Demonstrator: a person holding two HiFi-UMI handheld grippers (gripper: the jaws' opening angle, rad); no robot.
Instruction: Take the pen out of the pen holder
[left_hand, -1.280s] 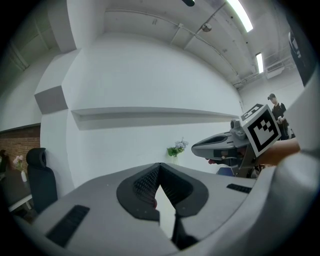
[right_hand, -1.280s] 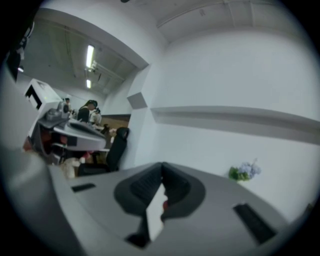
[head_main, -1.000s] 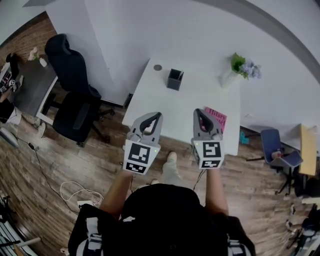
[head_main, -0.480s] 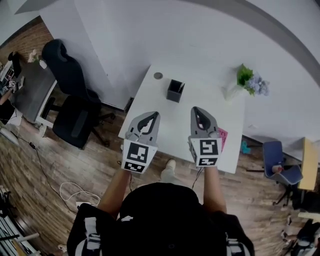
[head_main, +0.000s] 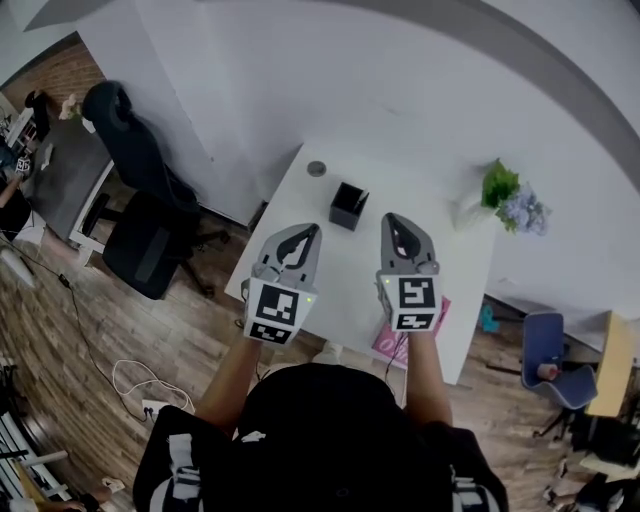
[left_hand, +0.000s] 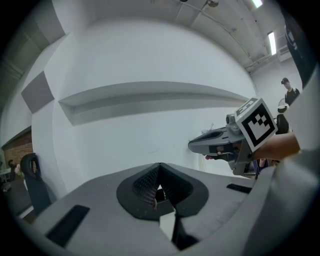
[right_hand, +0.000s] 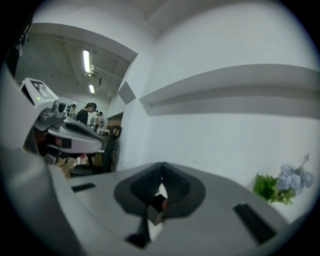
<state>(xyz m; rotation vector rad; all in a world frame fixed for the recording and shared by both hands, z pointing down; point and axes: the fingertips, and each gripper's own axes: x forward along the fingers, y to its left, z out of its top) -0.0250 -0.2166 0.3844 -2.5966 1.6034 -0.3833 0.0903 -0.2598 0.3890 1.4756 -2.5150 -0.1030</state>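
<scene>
So far nothing is done: your left hand-held gripper (head_main: 311, 230) and right hand-held gripper (head_main: 391, 221) hover over the surface (head_main: 345, 270), both pressed together and empty. The black pen holder (head_main: 348, 206) stands just ahead, untouched; its pen is too small to see. Reach, grip and lift remain.

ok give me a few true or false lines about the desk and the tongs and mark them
The pen holder stands on the table, beyond both tongs: true.
The right tongs grip a pen: false, they are shut and empty.
The plant is at the table's left end: false, it is at the right end.
A pink book lies at the table's near edge: true.
The left tongs touch the pen holder: false, they are apart from it.
</scene>
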